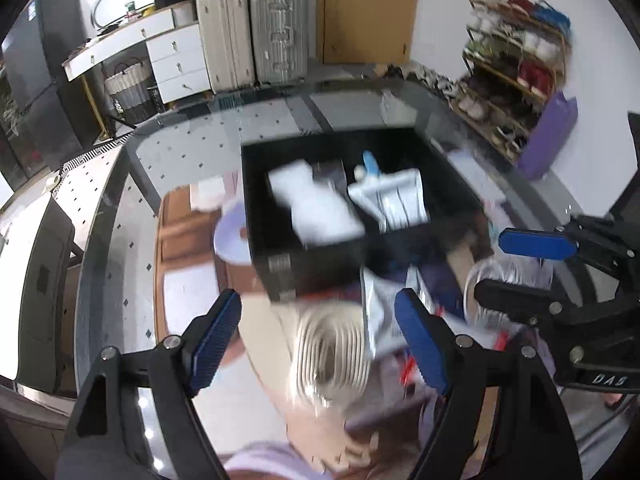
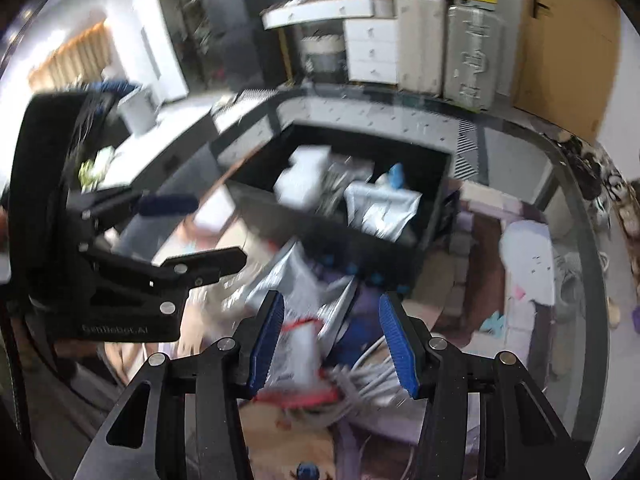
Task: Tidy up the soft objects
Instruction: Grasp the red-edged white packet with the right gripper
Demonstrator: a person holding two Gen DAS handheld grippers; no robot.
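Mid-sort, pics motion-blurred. Already in the black bin (image 1: pixel 256 200): white soft pack (image 1: pixel 320 208) in the left compartment, silvery pouch (image 1: pixel 396 200) w/ a blue-and-white item (image 1: pixel 370 166) in the right one; same two seen from the right wrist view, white pack (image 2: pixel 302 180) and pouch (image 2: pixel 380 208).

Still out, on the near side of the bin: coiled white cable (image 1: pixel 332 356), a silver foil bag (image 1: pixel 378 312) just beside it, a second cable bundle (image 1: pixel 508 276) further right. From the right view: foil bag (image 2: pixel 288 280), a red-trimmed white packet (image 2: pixel 300 348), loose cable loops (image 2: pixel 372 368). Judged roughly halfway, maybe less; at least three or four pieces left to bin.

Left gripper (image 1: pixel 320 340): jaws spread wide, nothing pinched; coil below the gap, pads apart from it. Right gripper (image 2: pixel 332 340): jaws partly spread, nothing pinched either; packet under the gap, contact w/ pads not evident. Each gripper also visible in the other's view, left gripper (image 2: pixel 208 232) and right gripper (image 1: pixel 532 264), both w/ a gap between fingers.

Surface: glass tabletop (image 1: pixel 180 152) w/ dark rim, see-through to patterned floor and clutter beneath, incl. a purple disc (image 1: pixel 232 236).

Room: two suitcases (image 1: pixel 252 36) against the far wall, white drawer unit (image 1: pixel 176 60), wooden door (image 1: pixel 368 8), shoe rack (image 1: pixel 516 64) at right, purple bag (image 1: pixel 548 136) beside it.
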